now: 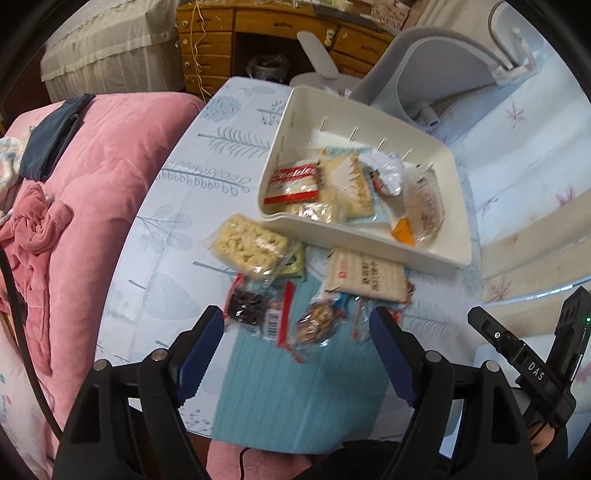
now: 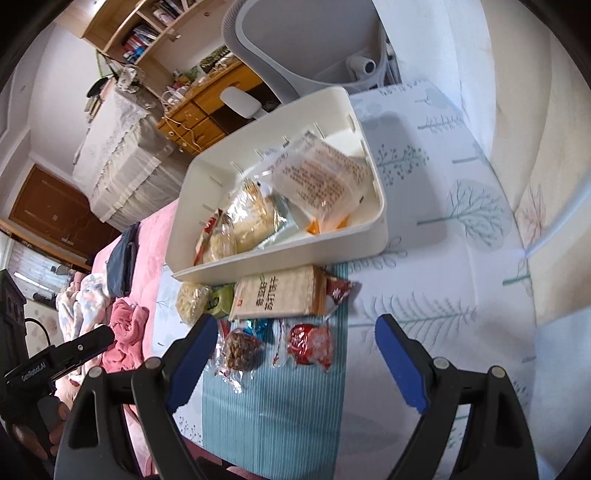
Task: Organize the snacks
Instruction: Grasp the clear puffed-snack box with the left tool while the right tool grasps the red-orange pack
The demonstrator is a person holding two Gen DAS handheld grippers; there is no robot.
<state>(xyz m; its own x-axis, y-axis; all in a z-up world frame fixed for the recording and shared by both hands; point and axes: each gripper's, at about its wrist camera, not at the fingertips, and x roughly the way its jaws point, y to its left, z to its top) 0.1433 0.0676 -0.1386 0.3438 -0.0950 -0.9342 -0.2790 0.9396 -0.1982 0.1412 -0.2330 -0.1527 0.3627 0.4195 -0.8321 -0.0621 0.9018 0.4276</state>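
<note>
Bedsheet w/ pale tree print covers the surface under me; a teal striped mat lies on it, nearest my tongs. White bin sits on the sheet past the mat, already w/ several packets inside: a red-and-white cookie pack, a crumpled silver wrapper, a clear bag w/ orange corner. Loose snacks lie btwn bin & tongs: noodle block touching the bin's near wall, green packet tucked under it, cracker pack just beside the bin, dark fruit packet & nut packet on the mat. Right view also shows a red packet on the mat.

My left tongs are apart, nothing btwn them, hanging over the nut packet. Right tongs also wide apart, empty, above the red packet.

Room: pink blanket left of the sheet w/ a navy cloth on it, grey chair behind the bin, wooden desk w/ drawers beyond, bookshelf above it in right view, lace-covered unit by a brown door.
</note>
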